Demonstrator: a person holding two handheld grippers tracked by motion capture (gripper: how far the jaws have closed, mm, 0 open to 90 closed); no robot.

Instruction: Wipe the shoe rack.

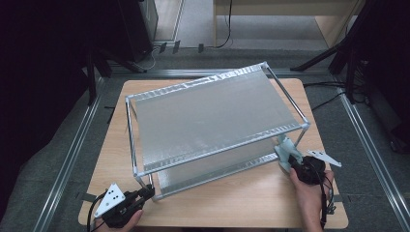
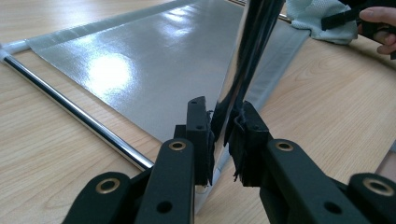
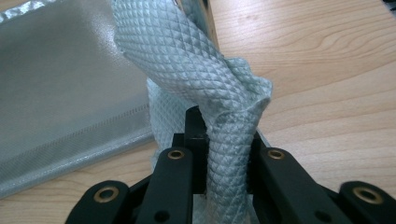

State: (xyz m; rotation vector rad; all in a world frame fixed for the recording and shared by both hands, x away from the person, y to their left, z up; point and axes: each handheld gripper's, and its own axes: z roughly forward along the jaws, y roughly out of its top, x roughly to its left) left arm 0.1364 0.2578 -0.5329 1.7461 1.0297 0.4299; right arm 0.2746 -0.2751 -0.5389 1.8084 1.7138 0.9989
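Nearest the lens in the right gripper view, a pale, diamond-textured cloth is seen bunched and pinched between the jaws of the right gripper, which are pressed in on a thick fold of it. Above the jaws the cloth is wrapped around a chrome upright of the rack, and the rack's lower grey sheet is spread out to the left of the gripper, with bare wooden table to its right.

In the left gripper view, the near corner post of the rack is clamped between the pads of the left gripper, the jaws being drawn close on the shiny tube. A chrome bottom rail is seen running away to the left of the jaws, and the cloth lies well beyond them at upper right, with a hand beside it.

From the high view, the two-tier rack is shown standing on the table. The left gripper is held at its front left leg, and the right gripper with the cloth is held at its front right leg, well apart from the other.
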